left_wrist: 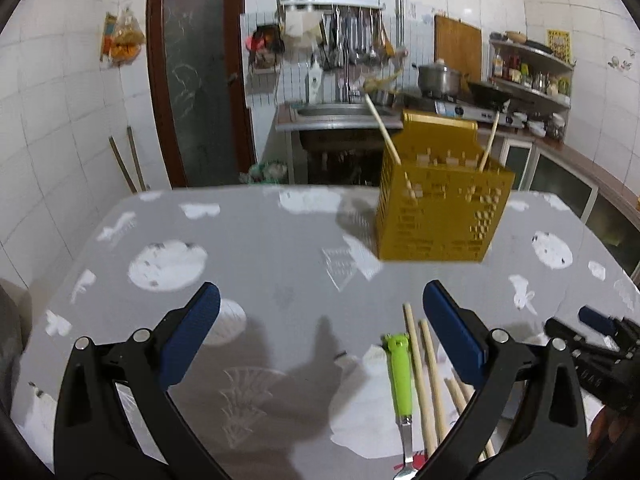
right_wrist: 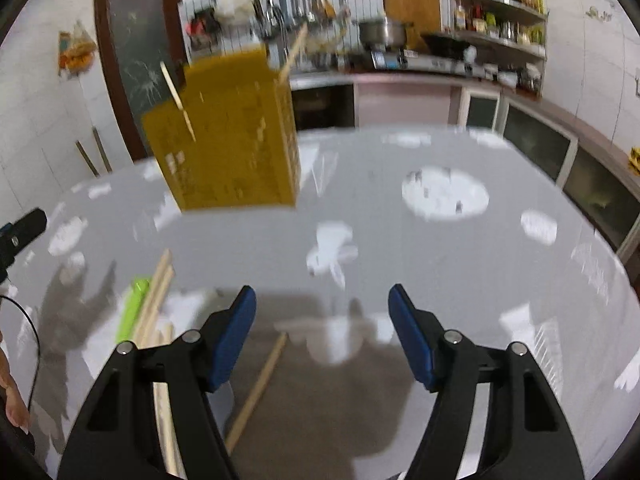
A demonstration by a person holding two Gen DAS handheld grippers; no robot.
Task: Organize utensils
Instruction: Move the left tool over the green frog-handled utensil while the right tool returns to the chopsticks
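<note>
Left tool point(left_wrist: 320, 304): black arms, blue pads spread wide apart, nothing between them, above the desk.
Right tool point(right_wrist: 322, 300): blue pads apart, empty; one pale wooden chopstick point(right_wrist: 258, 388) lies on the desk below its left arm.
Loose utensils: green-handled metal utensil point(left_wrist: 400, 376) and pale wooden chopsticks point(left_wrist: 424, 376) lie side by side near the left tool's right pad.
Yellow perforated plastic utensil basket point(left_wrist: 436, 208): upright farther back on the desk, two chopsticks leaning inside.
Desk point(left_wrist: 260, 240): grey cloth with white prints.
</note>
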